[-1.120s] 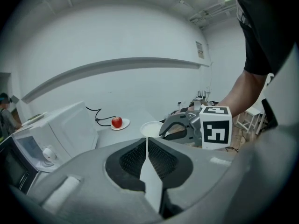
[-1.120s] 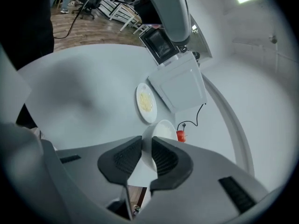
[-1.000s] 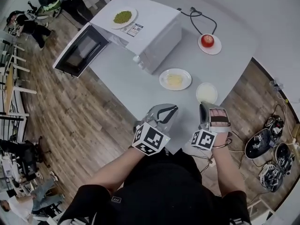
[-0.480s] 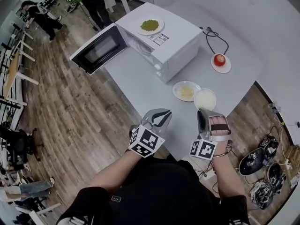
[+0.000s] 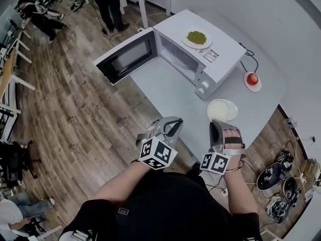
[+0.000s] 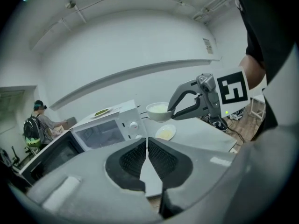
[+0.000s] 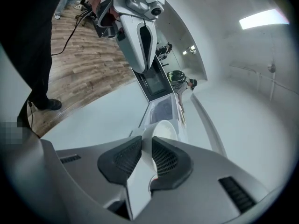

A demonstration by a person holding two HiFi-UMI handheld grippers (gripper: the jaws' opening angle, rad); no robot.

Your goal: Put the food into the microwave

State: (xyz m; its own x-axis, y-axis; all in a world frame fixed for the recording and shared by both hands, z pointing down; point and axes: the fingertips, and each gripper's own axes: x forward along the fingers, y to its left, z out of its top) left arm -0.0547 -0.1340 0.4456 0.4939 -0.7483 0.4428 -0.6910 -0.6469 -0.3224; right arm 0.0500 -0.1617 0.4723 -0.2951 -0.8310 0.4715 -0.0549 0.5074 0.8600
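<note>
A person stood at the near edge of a white worktop (image 5: 168,87) with a hand-held gripper in each hand. The right gripper (image 7: 145,148) had its jaws closed on the rim of a white bowl (image 6: 159,111) of white food. It held the bowl raised above the near right part of the worktop, outside the microwave. Just under the bowl lay a plate of pale yellow food (image 6: 165,132).

The left gripper (image 6: 147,144) hung beside the right one, over the near edge. Its jaws were almost together, with only a thin slit between them and nothing in it.

The white microwave (image 5: 218,51) stood at the far side of the worktop. Its door (image 5: 125,59) was swung wide open to the left, past the worktop's left edge, so the cavity (image 5: 179,59) showed. On top of the microwave sat a plate of green food (image 5: 196,37). Toward the far right corner, a red apple (image 5: 253,78) rested on a small white plate (image 5: 254,86), next to a black cable (image 5: 249,59).

The floor (image 5: 75,119) was wooden. Other people (image 5: 108,1) stood well away, beyond the microwave.
</note>
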